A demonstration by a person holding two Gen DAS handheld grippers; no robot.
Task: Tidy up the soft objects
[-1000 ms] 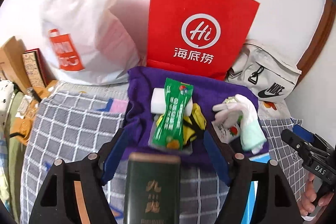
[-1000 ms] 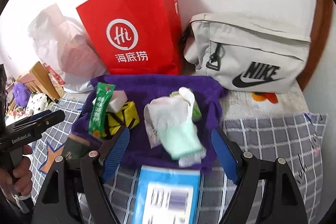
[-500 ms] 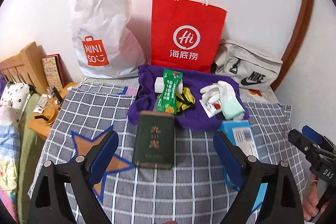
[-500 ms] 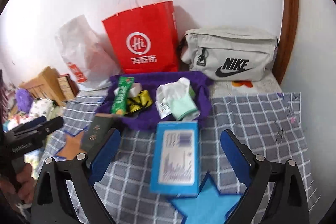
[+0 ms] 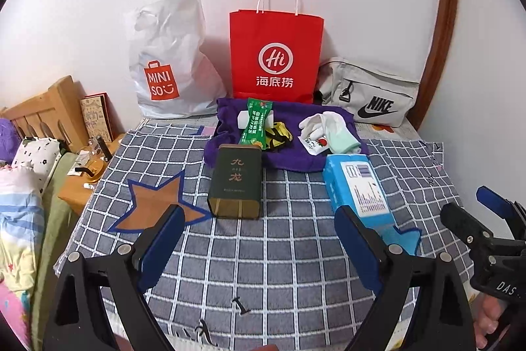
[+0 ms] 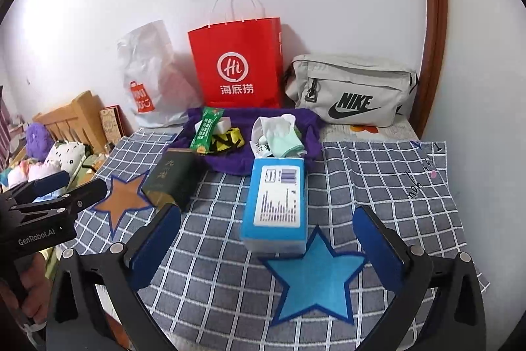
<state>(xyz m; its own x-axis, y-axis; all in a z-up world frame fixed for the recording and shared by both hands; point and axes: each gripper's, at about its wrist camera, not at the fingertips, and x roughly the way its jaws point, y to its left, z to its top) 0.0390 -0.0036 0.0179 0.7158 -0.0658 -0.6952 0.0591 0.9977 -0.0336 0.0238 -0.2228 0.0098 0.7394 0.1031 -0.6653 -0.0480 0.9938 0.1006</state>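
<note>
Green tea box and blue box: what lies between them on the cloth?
Only bare checked cloth lies between the green tea box and the blue box, clearest in the left wrist view.

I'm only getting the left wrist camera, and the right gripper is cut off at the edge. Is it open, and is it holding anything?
Observer: In the right wrist view the right gripper is open, with nothing between its fingers.
Operator: What's on the bed below it? My own finger blocks that spot.
Observer: A whole blue star on the checked cloth. Its top point reaches the near end of the blue box.
</note>
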